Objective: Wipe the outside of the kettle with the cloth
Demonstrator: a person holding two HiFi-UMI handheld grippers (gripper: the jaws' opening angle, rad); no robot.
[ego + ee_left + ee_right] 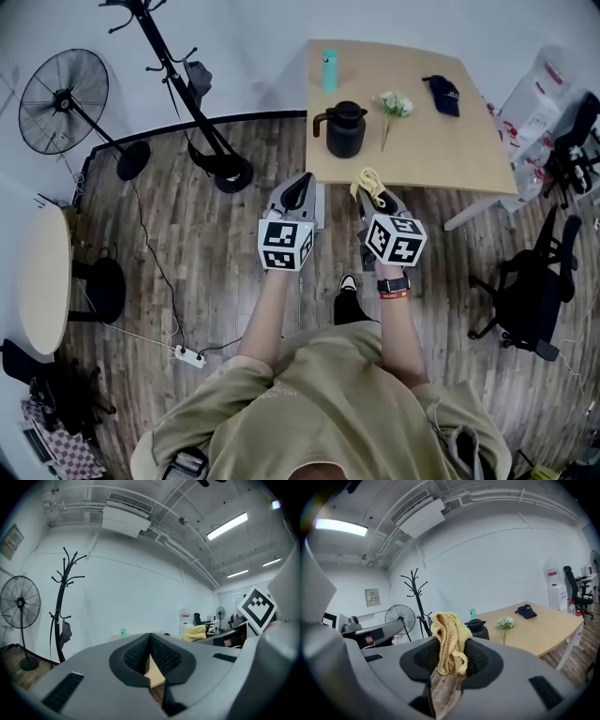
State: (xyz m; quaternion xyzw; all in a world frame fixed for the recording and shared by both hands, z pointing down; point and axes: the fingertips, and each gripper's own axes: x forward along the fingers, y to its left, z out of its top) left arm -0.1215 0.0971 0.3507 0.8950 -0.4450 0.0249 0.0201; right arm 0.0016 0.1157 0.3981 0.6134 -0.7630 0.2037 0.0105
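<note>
Right gripper (450,654): fingers pinch the cloth (449,632), held ready for wiping. Left gripper (150,652): fingers closed, empty (free for steadying). Kettle (344,129): on counter (441,150), untouched.

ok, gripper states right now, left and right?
Left gripper: closed, nothing between its jaws.
Right gripper: closed on the yellow cloth.

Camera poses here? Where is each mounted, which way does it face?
Head view: on the person's head, steeply down at table, kettle; forearms, left gripper, right gripper show.
Left gripper view: on left gripper, along its shut, empty jaws toward the coat rack.
Right gripper view: on right gripper, along jaws shut on cloth, toward kettle.
Shared: cloth in all three.
</note>
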